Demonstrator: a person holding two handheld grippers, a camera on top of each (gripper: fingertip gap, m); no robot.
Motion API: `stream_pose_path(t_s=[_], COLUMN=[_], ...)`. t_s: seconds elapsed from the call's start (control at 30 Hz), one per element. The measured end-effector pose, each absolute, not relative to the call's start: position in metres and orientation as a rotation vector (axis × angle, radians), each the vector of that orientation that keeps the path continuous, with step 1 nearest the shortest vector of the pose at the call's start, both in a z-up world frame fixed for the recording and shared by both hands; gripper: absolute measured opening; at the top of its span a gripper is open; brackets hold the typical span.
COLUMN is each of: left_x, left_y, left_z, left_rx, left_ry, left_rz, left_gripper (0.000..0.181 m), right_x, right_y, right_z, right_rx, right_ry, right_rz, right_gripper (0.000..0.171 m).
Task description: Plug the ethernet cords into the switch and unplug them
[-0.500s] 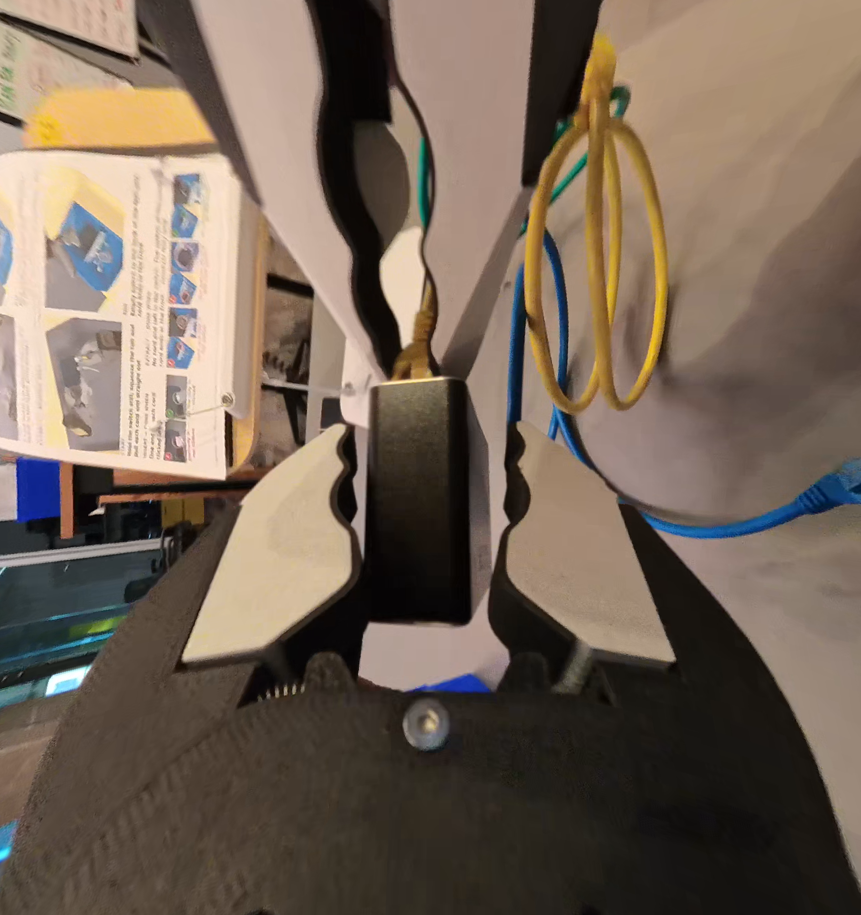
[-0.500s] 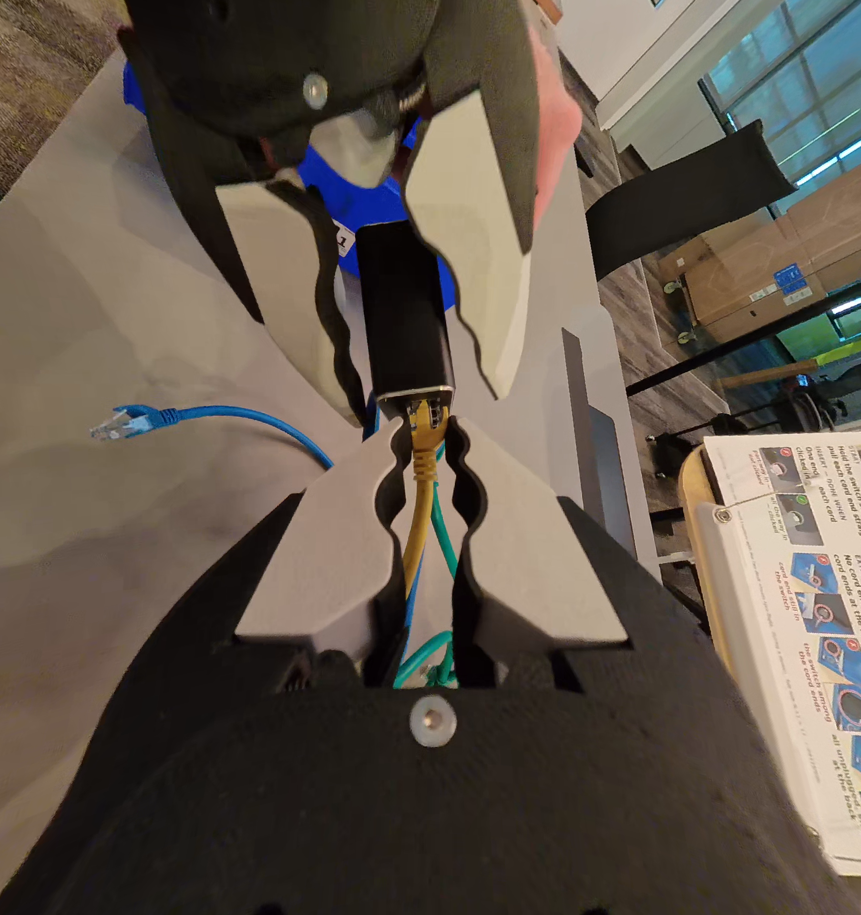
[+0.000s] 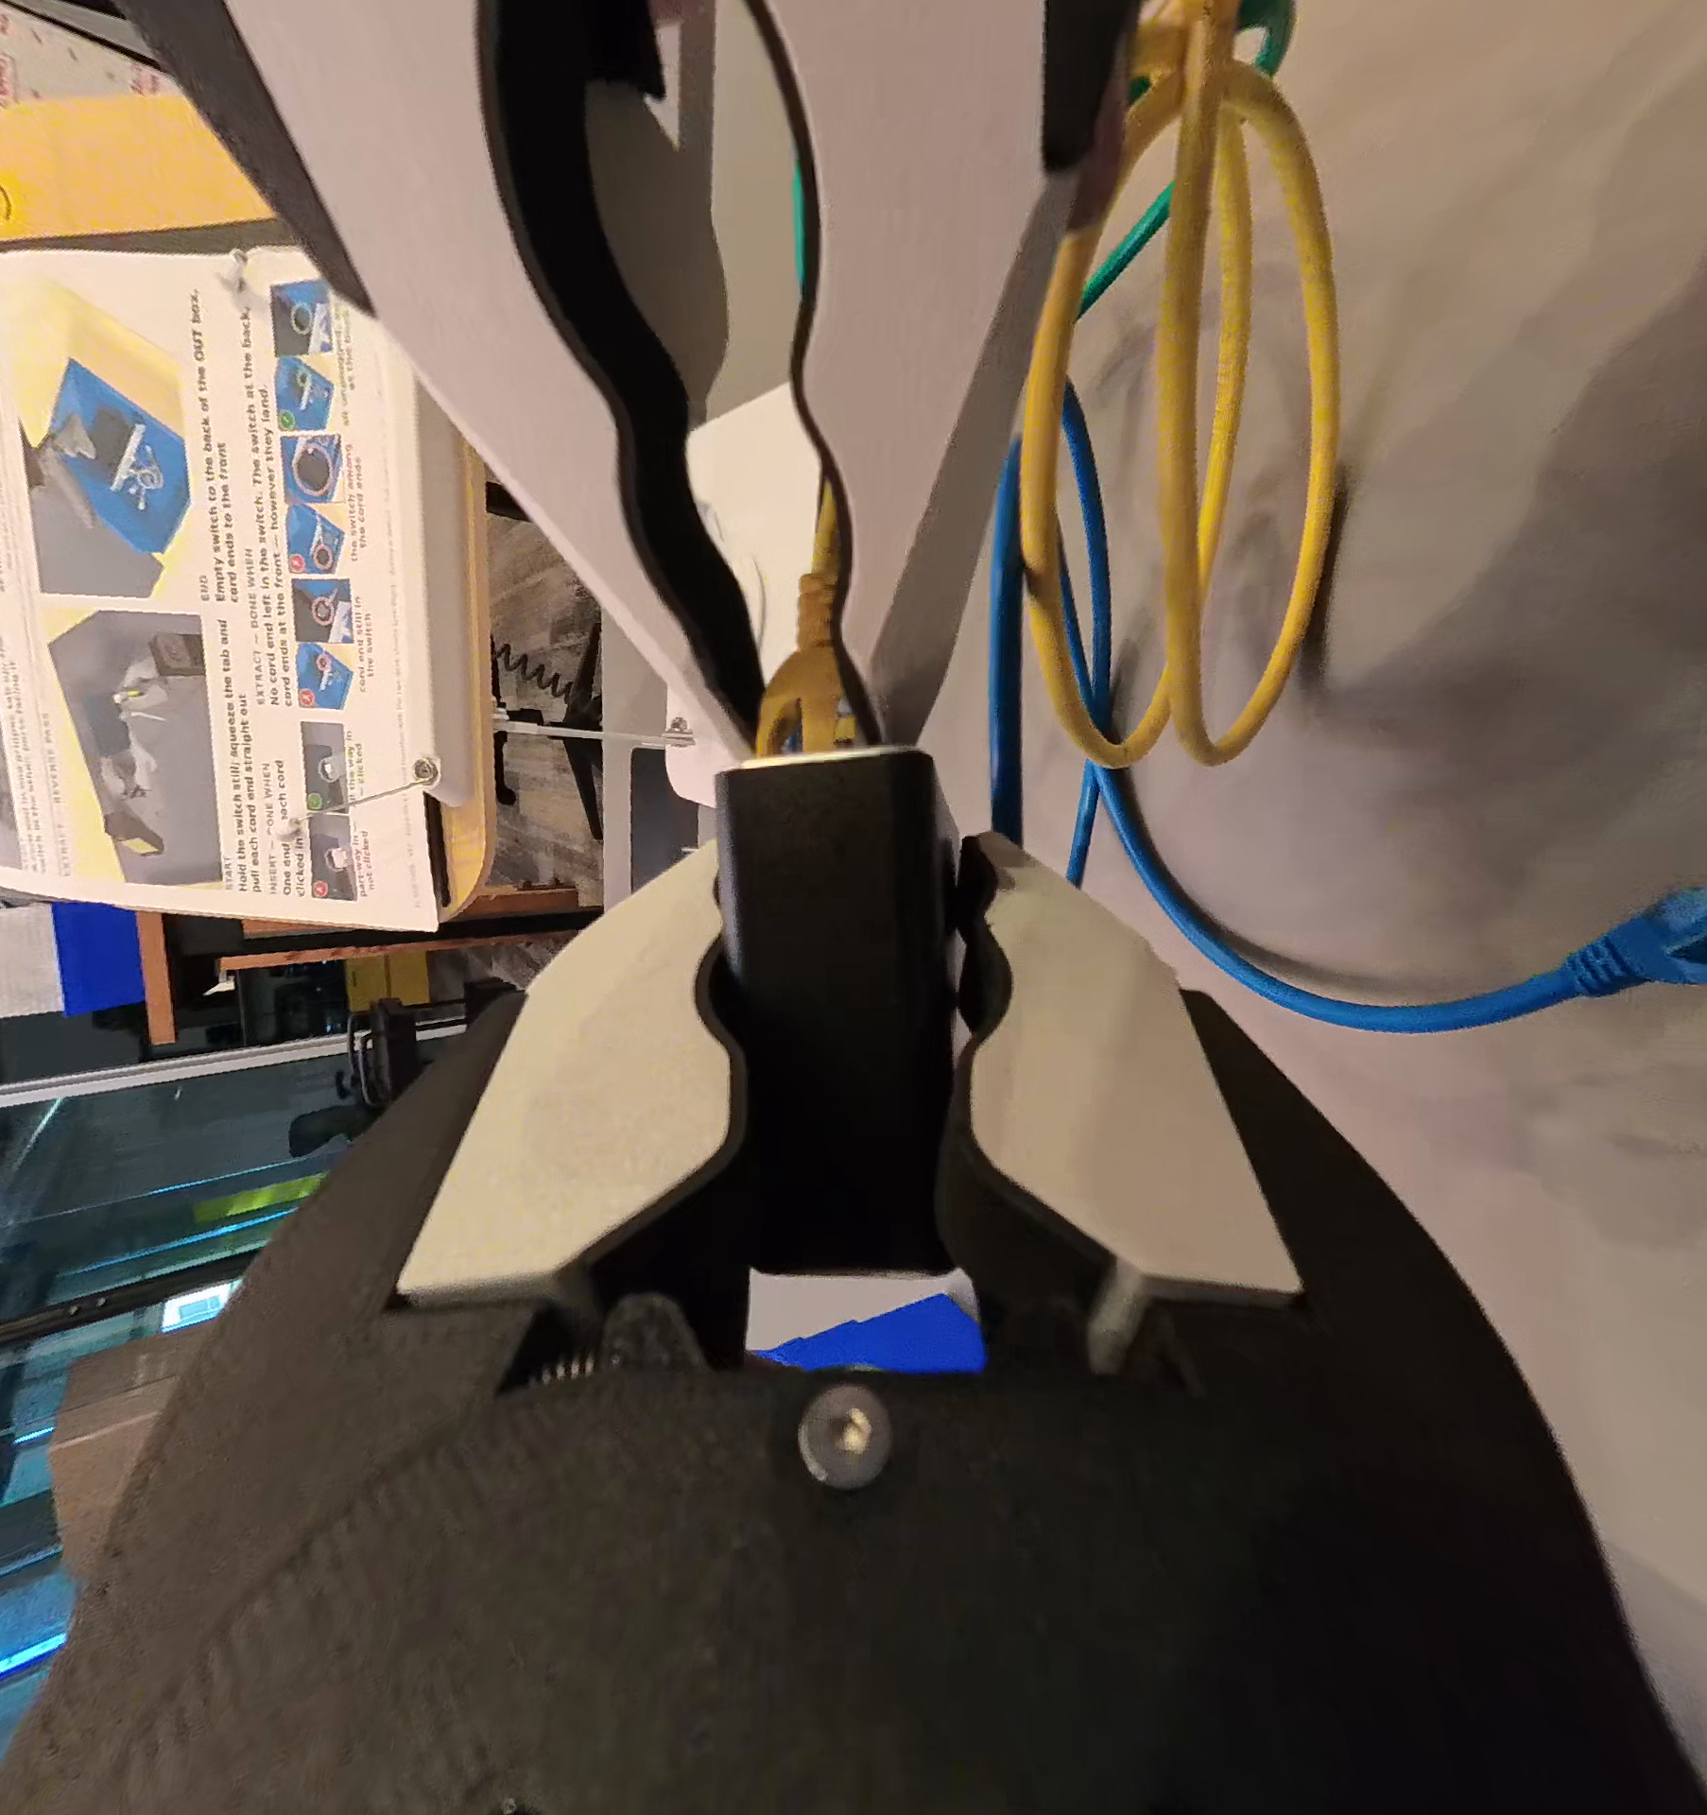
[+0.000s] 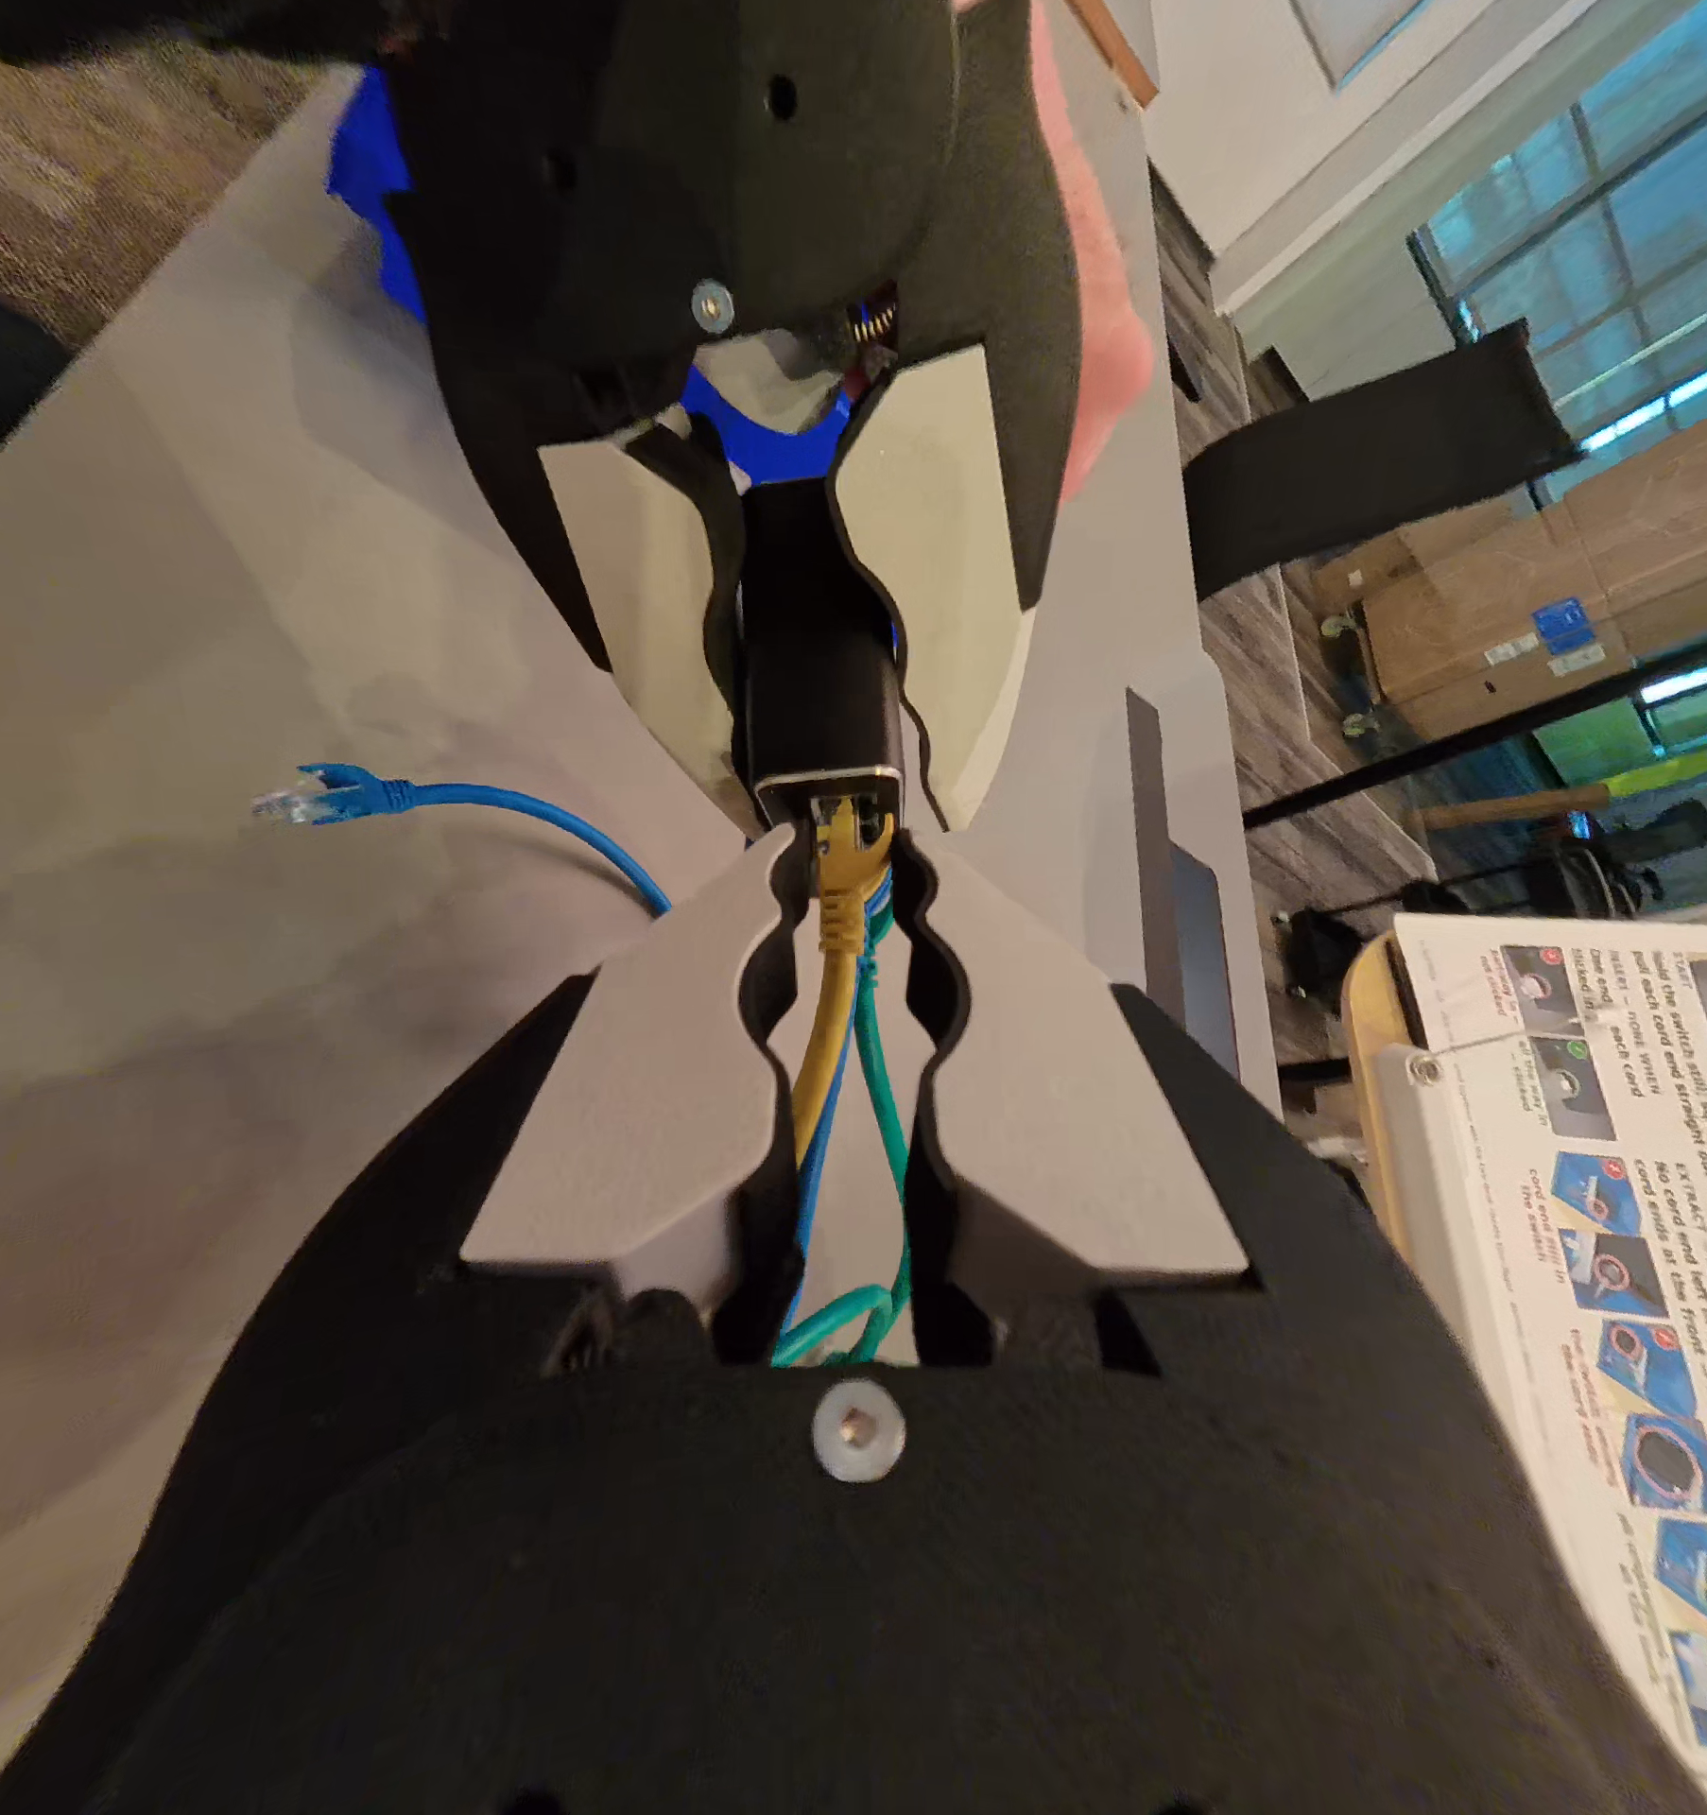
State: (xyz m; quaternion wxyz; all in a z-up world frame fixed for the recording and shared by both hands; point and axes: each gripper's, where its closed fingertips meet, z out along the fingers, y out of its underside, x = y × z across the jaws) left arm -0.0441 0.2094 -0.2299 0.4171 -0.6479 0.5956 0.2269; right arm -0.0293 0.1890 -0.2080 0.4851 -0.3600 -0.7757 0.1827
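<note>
The switch (image 3: 835,1021), a small black box, is clamped between the fingers of the left gripper (image 3: 840,884), held at its sides with its port end facing away. In the right wrist view the same switch (image 4: 815,668) is seen end-on, and the yellow cord (image 4: 835,943) is seated in its port, plug first. The right gripper (image 4: 845,864) is closed to a narrow gap around that yellow cord just behind the plug; whether the pads actually press on it cannot be told, since a slit is seen on either side. The fingertips are brought right up against the switch's face.

A green cord (image 4: 884,1129) and a blue cord (image 4: 815,1179) are also threaded through the right gripper's gap, beside the yellow one. A loose blue plug (image 4: 324,794) is left lying on the grey table (image 4: 192,687), well apart from the switch. From the left wrist view, yellow loops (image 3: 1183,412) are seen draped on the table with the blue cord (image 3: 1321,1002) curving under them. An instruction sheet (image 3: 192,589) is propped at the table's edge. A blue bin (image 4: 368,177) is partly hidden behind the left gripper (image 4: 810,550).
</note>
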Motion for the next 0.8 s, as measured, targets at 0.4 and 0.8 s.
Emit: stream_pose_path(t_s=[0.4, 0.8], left_x=[-0.0421, -0.0418], left_y=[0.2025, 0.2022], left_z=[-0.2300, -0.2305], left_rx=[-1.665, -1.671], left_ry=[1.519, 1.522], left_rz=[0.493, 0.491], left_gripper=[0.040, 0.039], right_x=[-0.0272, -0.0272], right_y=[0.1799, 0.1773], right_z=[-0.2013, -0.2004], right_rx=[-0.785, -0.777], right_ry=[-1.917, -1.943], right_rz=[0.481, 0.480], right_gripper=[0.011, 0.009])
